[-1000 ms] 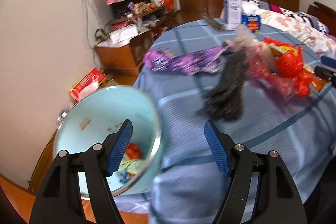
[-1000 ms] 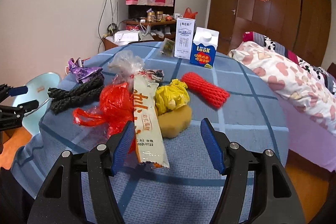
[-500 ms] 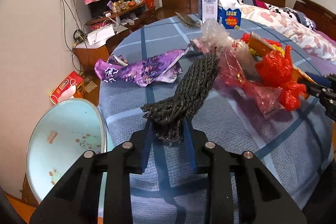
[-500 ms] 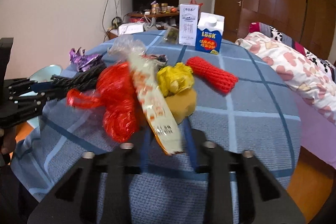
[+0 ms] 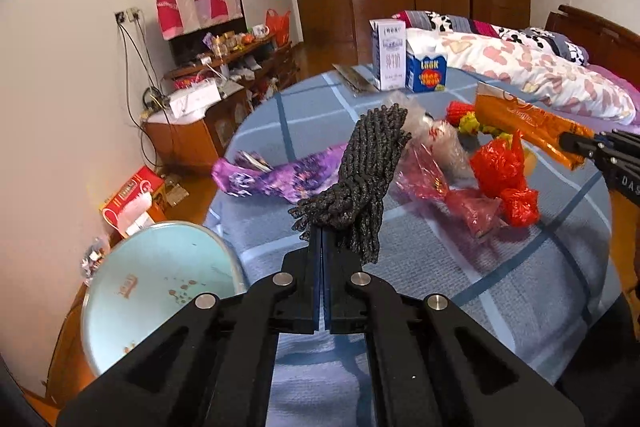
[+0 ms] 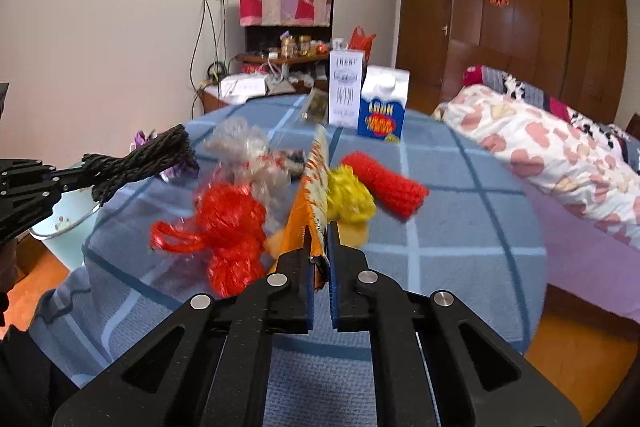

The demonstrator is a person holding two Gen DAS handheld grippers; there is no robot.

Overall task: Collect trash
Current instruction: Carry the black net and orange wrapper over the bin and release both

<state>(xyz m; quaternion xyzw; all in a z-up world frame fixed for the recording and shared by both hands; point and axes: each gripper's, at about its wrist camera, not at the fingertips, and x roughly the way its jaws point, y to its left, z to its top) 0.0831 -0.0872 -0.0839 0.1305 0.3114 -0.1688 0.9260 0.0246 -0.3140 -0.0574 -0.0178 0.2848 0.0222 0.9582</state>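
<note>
Black netting (image 5: pixel 370 179) is pinched at its near end by the left hand-held gripper (image 5: pixel 323 239), jaws pressed tight, the bundle lifted above the counter (image 5: pixel 500 291) and pointing to 12 o'clock. At 8 o'clock beside the counter stands a pale blue bin (image 5: pixel 132 291). The right hand-held gripper (image 6: pixel 320 259) is clamped on an orange snack wrapper (image 6: pixel 312 195), raised on edge. Red plastic bag (image 6: pixel 232 231) lies at its 10 o'clock, yellow wad (image 6: pixel 350 197) at 1 o'clock, touching the wrapper.

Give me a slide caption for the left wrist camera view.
Left gripper lifts black foam netting off the blue checked tablecloth, light-blue bin waiting below.
</note>
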